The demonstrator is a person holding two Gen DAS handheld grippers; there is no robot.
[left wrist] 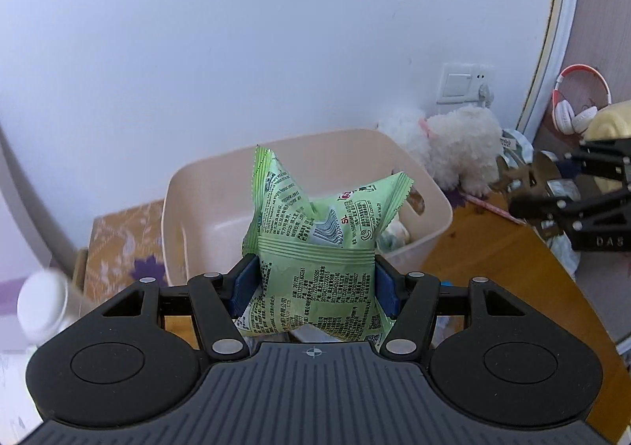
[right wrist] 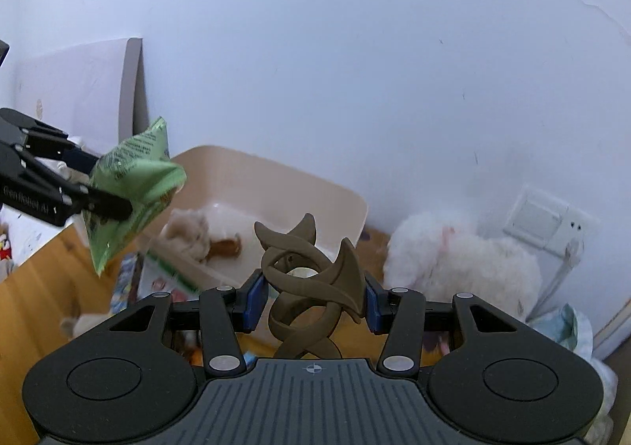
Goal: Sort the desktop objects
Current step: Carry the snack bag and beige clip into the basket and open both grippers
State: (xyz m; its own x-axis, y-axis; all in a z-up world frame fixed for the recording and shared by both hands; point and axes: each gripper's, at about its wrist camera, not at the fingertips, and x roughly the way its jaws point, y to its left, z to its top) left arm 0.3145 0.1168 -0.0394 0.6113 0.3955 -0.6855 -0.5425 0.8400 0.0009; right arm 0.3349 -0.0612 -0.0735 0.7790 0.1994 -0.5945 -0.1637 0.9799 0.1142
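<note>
My left gripper [left wrist: 315, 285] is shut on a puffy green snack packet [left wrist: 315, 248], held in the air in front of a beige plastic bin [left wrist: 189, 216]. In the right wrist view the same packet [right wrist: 134, 185] hangs at the left, pinched by the left gripper [right wrist: 108, 198] near the bin's [right wrist: 315, 185] left corner. My right gripper [right wrist: 313, 301] is shut on a brown hair claw clip [right wrist: 311, 279], raised before the bin. The right gripper [left wrist: 544, 188] shows at the right edge of the left wrist view. A plush toy and small items lie inside the bin.
A white fluffy toy dog [right wrist: 461, 267] stands right of the bin by the wall socket [right wrist: 548, 220]. Red-and-white headphones [left wrist: 579, 102] hang at far right. A white bottle [left wrist: 43, 303] sits at the left. Papers and packets litter the wooden desk [left wrist: 493, 259].
</note>
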